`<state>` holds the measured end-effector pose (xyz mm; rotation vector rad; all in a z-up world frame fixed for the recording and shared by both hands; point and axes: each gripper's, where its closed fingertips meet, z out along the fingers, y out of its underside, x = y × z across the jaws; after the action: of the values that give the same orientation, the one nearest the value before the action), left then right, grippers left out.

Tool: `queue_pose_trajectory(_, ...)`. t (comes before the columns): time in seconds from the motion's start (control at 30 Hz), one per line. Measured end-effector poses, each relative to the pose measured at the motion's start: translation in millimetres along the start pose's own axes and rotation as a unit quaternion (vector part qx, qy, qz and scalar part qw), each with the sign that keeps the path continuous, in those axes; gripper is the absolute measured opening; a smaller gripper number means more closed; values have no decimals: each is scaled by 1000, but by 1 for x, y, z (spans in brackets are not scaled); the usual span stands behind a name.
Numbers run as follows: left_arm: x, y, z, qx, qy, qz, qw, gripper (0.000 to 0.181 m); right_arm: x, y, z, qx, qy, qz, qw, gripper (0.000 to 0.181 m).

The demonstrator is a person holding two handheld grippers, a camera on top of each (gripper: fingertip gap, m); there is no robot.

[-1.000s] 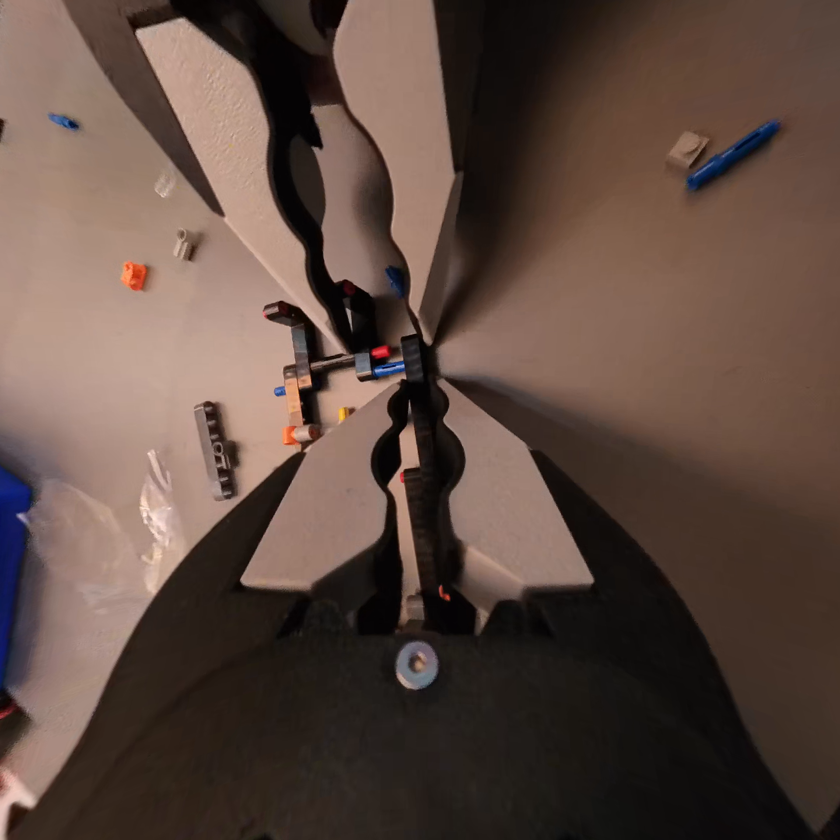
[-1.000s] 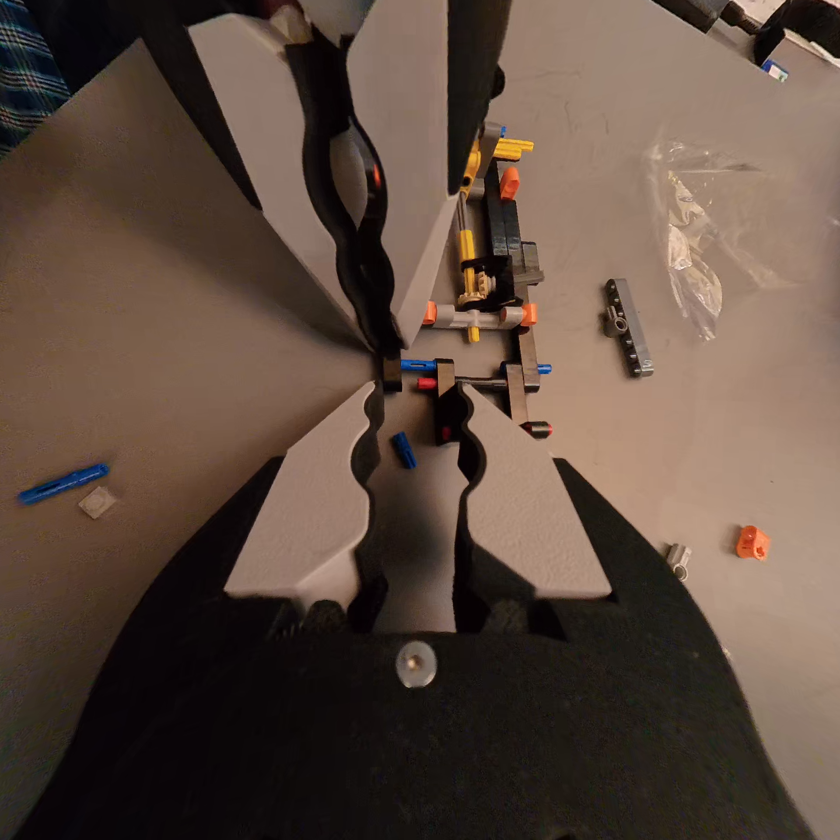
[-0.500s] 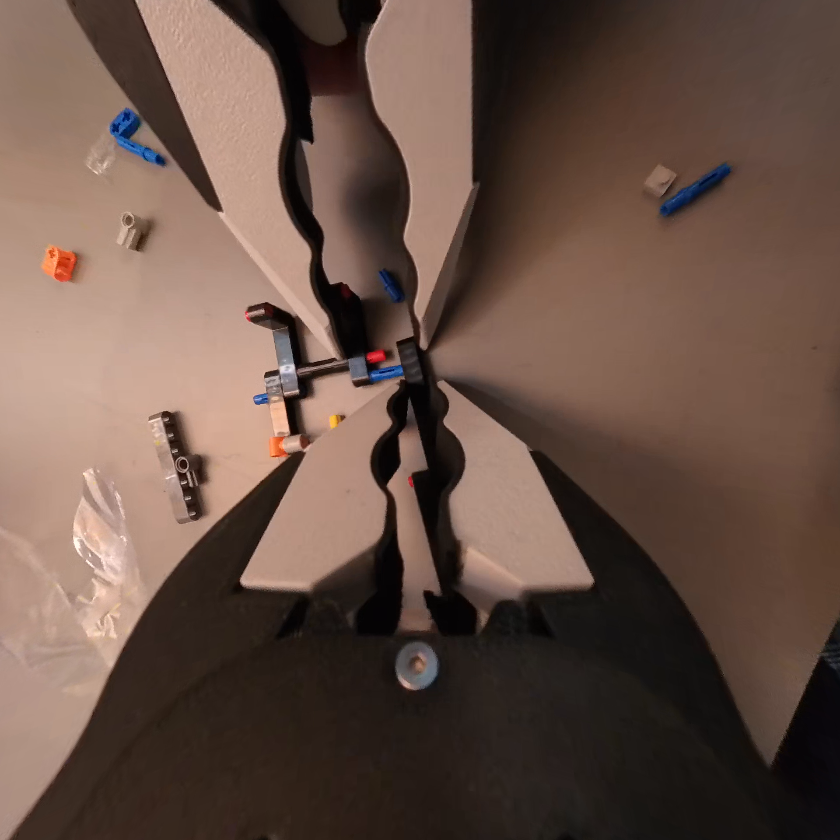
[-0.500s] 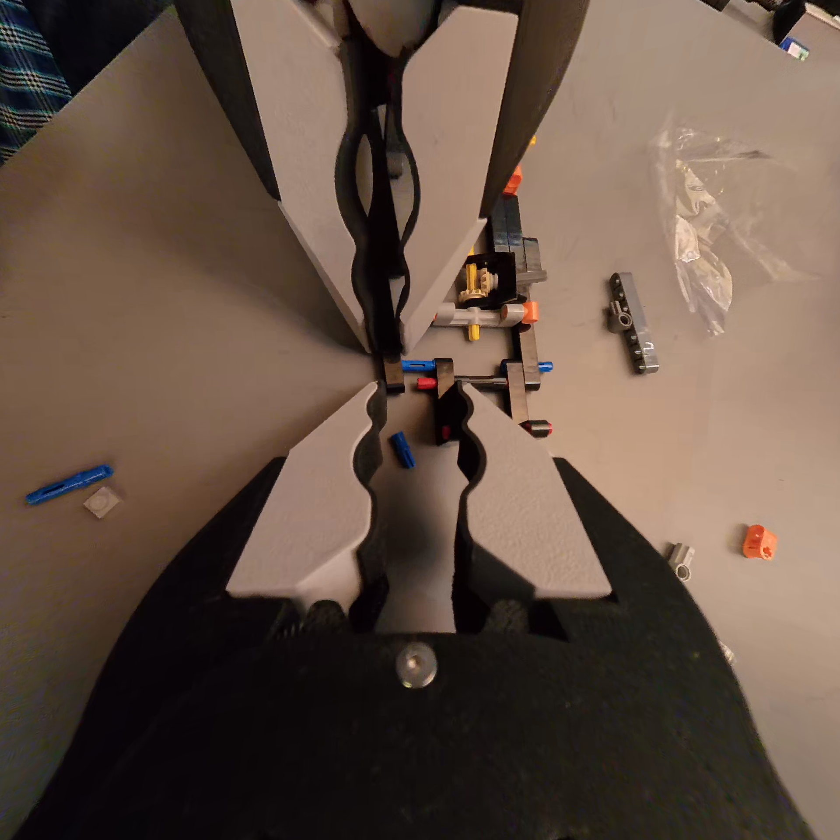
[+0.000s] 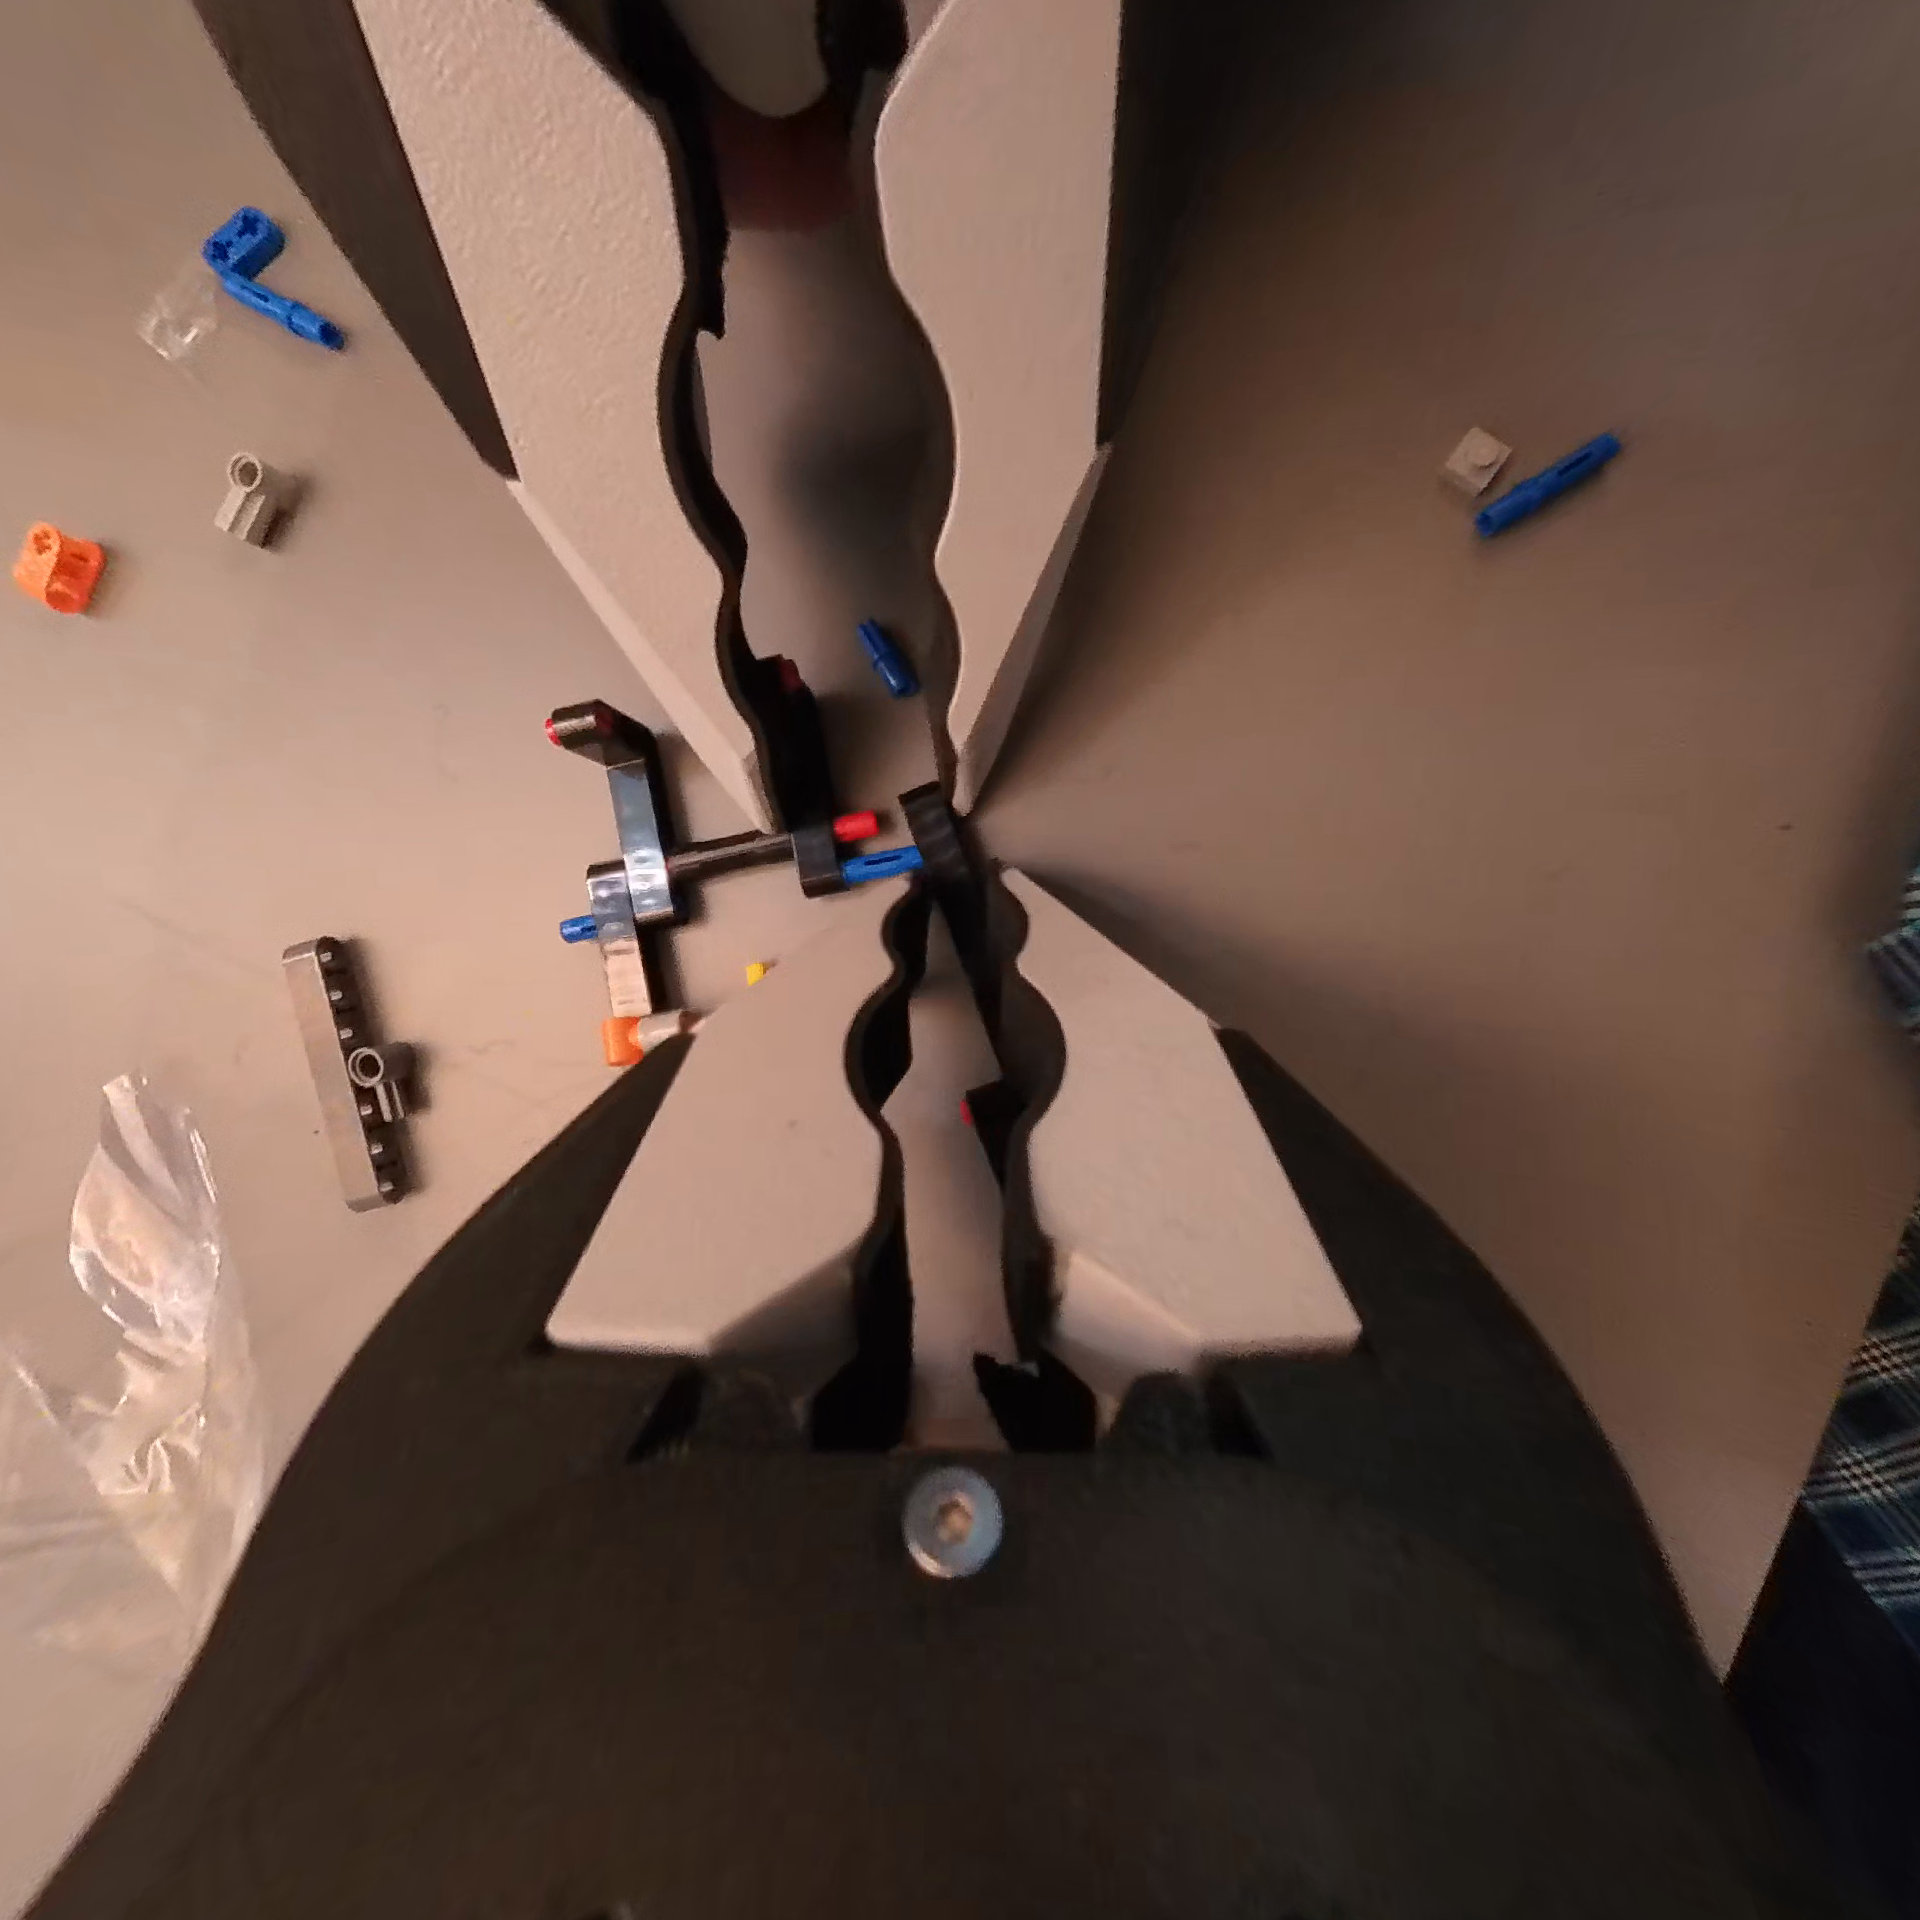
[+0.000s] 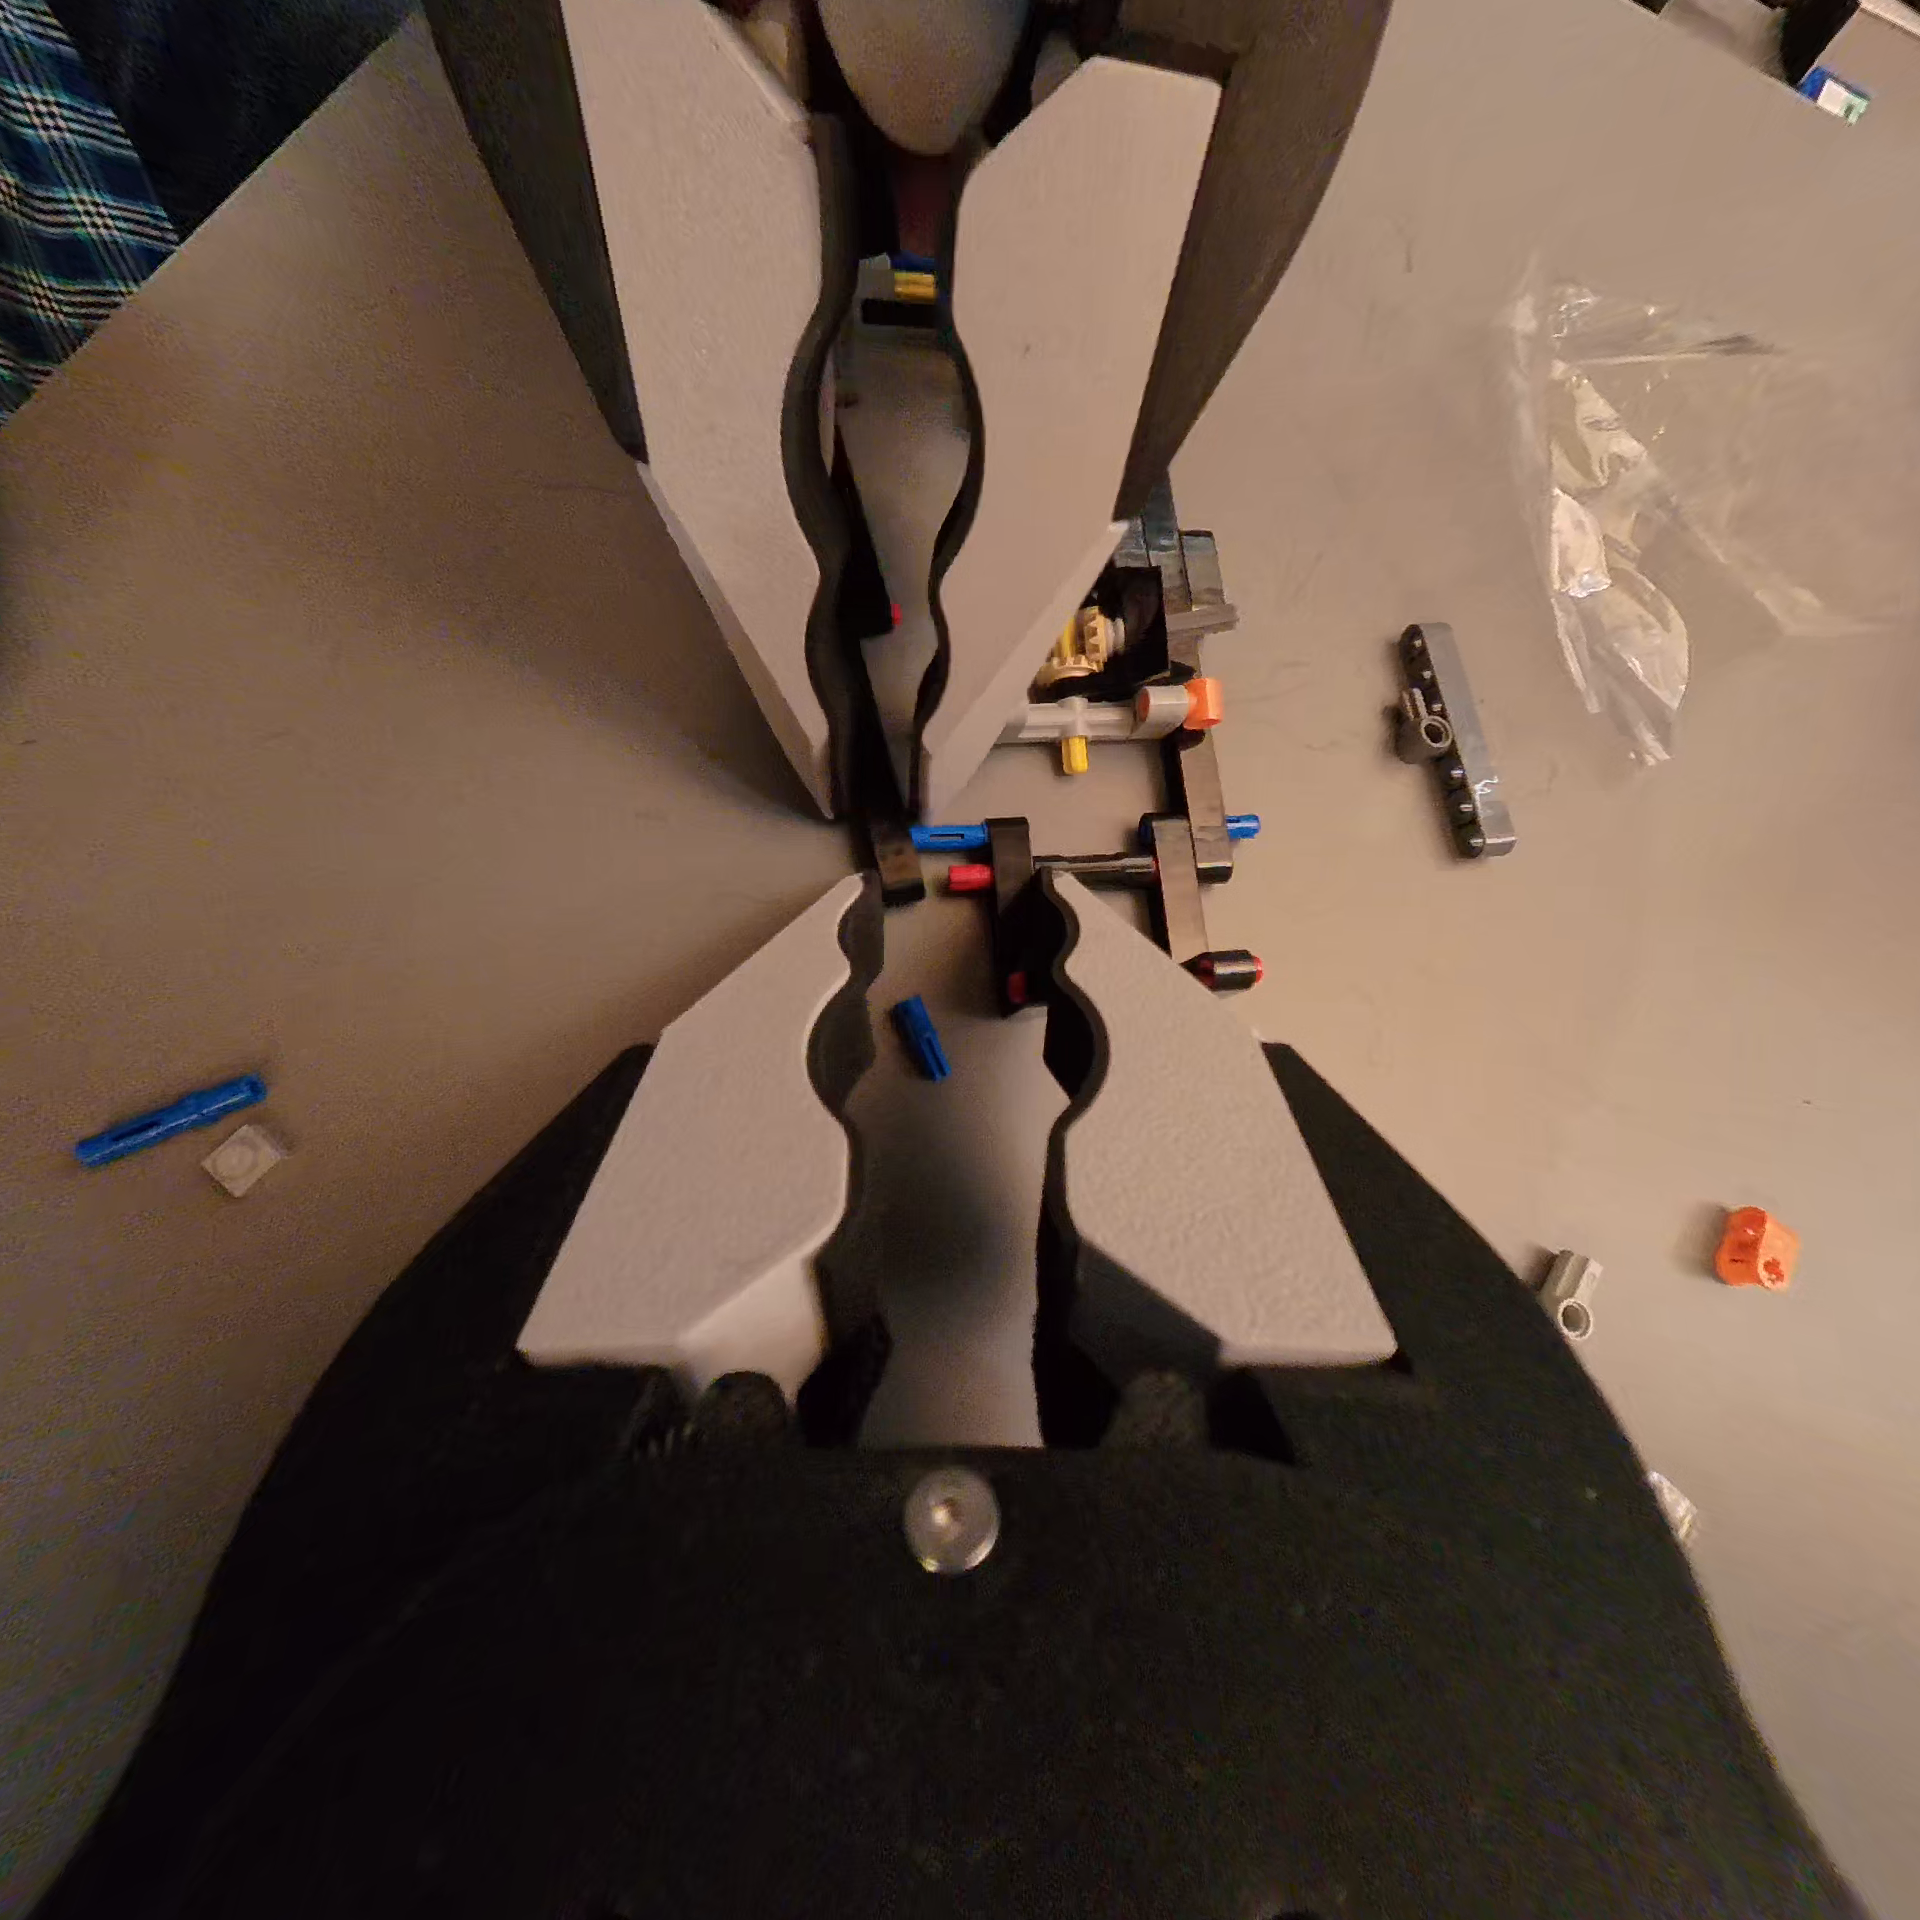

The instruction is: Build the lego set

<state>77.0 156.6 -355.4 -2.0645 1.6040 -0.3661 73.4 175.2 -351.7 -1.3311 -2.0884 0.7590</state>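
A small black lego frame (image 6: 1174,862) with an axle, a red pin and a blue pin (image 6: 945,834) lies on the grey table; it also shows in the left wrist view (image 5: 634,862). My left gripper (image 5: 951,883) is shut on a black beam (image 5: 940,842), whose end sits at the blue pin's tip. In the right wrist view the left gripper (image 6: 883,810) comes in from the top. My right gripper (image 6: 956,883) is open, and its right finger (image 6: 1081,935) lies against the frame's black arm. A loose blue pin (image 6: 920,1037) lies between its fingers.
A larger build with a tan gear (image 6: 1091,644) joins the frame. Loose on the table are a grey beam (image 6: 1455,743), an orange connector (image 6: 1751,1247), a grey connector (image 6: 1569,1288), a long blue pin (image 6: 171,1117), a small grey plate (image 6: 244,1158) and a plastic bag (image 6: 1621,499). Left and right tips are no more than a few centimetres apart. Both grippers' tips are roughly 11 centimetres from the small grey plate (image 6: 244,1158). Seen from the left wrist view (image 5: 1461,467) as well.
My left gripper has swung round to point straight at the right one, with the black beam's end kept at the blue pin. The right gripper has stayed open in place.
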Motion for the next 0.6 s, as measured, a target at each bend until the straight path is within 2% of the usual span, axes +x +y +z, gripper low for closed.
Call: queue_pose_trajectory(0.6,-3,0,1,-5,9,22,1000,5,1,0,1,-9,-7,6,1000,28)
